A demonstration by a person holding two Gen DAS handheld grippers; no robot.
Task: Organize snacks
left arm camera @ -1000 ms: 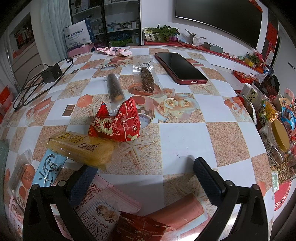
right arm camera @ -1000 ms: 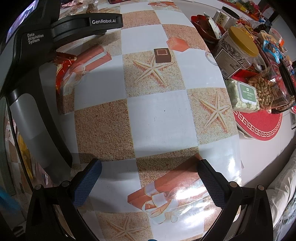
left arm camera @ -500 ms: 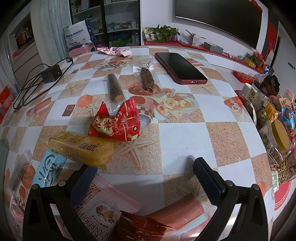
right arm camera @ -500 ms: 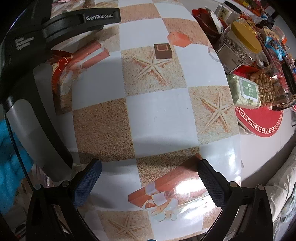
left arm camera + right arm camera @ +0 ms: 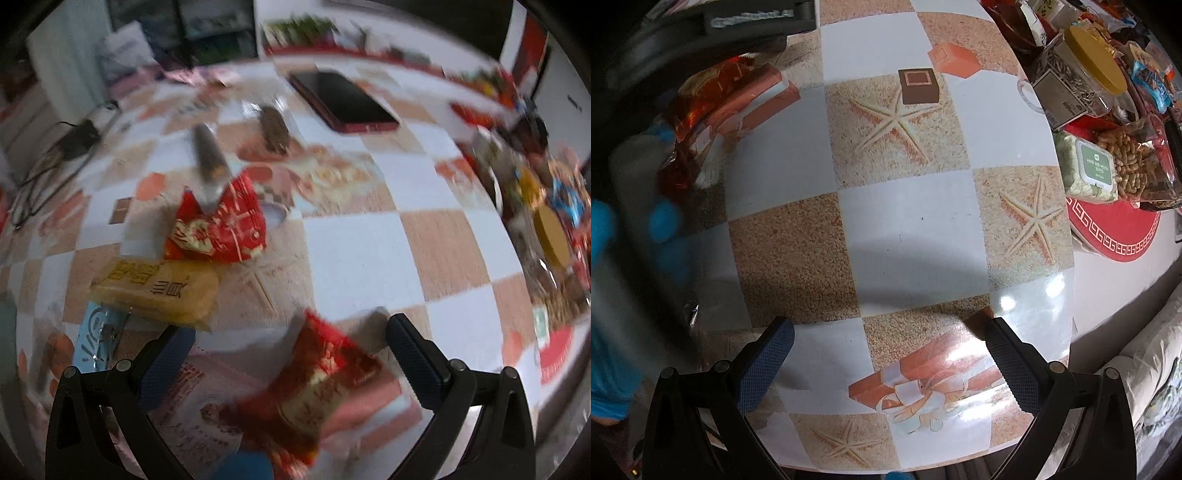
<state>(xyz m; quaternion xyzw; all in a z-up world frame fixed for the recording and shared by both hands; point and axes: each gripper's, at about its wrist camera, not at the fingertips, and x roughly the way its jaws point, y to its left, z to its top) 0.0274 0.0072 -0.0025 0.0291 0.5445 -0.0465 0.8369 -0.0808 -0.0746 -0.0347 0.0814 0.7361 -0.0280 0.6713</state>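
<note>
In the blurred left wrist view, my left gripper point(image 5: 291, 345) is open above a red-and-gold snack packet point(image 5: 314, 384) that lies between its fingers on a pink cranberry packet point(image 5: 195, 410). Further off lie a yellow wafer pack point(image 5: 155, 291), a red foil bag point(image 5: 218, 225), and two dark snack bars point(image 5: 208, 155) point(image 5: 275, 129). My right gripper point(image 5: 886, 354) is open and empty over bare tablecloth point(image 5: 916, 221). The left gripper's body point(image 5: 657, 74) fills that view's left side, above the red packet point(image 5: 701, 92).
A red phone point(image 5: 343, 101) lies at the back. A cable and charger point(image 5: 74, 138) sit far left. Jars, peanuts and wipes point(image 5: 1097, 166) crowd the right edge on a red mat point(image 5: 1115, 236). The table edge point(image 5: 1071, 314) runs close on the right.
The left gripper has pulled back or tilted quickly, blurring its view, so the red-and-gold packet now shows fully between its fingers. The right gripper has drifted slightly forward.
</note>
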